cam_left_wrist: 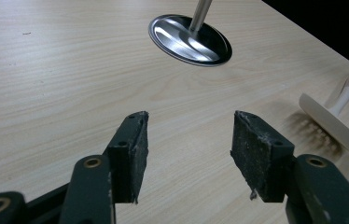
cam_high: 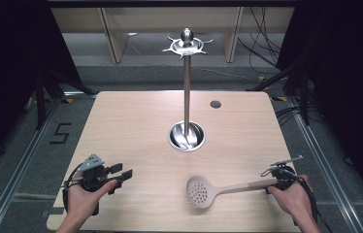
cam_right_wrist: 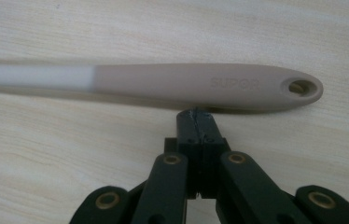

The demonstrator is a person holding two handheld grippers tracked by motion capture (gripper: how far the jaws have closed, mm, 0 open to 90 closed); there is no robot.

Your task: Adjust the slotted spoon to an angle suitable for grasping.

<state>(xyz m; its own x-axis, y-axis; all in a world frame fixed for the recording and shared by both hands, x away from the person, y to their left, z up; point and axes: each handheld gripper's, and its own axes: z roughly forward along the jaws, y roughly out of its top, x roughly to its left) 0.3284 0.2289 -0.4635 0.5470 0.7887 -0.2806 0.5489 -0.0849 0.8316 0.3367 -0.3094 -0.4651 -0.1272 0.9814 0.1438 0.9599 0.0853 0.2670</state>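
Two forearms come in at the near edge of the pale wooden table (cam_high: 121,126), each hand holding a black two-jaw gripper. The left gripper (cam_left_wrist: 189,135) hovers over bare wood with its jaws standing well apart and nothing between them. The right gripper (cam_right_wrist: 196,122) has its jaws pressed together, and their tips sit right against the edge of the beige plastic skimmer spoon with a perforated round head (cam_high: 228,188), near the hanging hole at the handle's end; I cannot tell whether they pinch it or merely touch it. The spoon lies flat near the table's front, head toward the middle. Farther back stands the tall steel utensil rack with a round base and hooked crown (cam_high: 187,97). With so little purchase, I'd expect the smooth handle to skid or swivel away if nudged or lifted from here.
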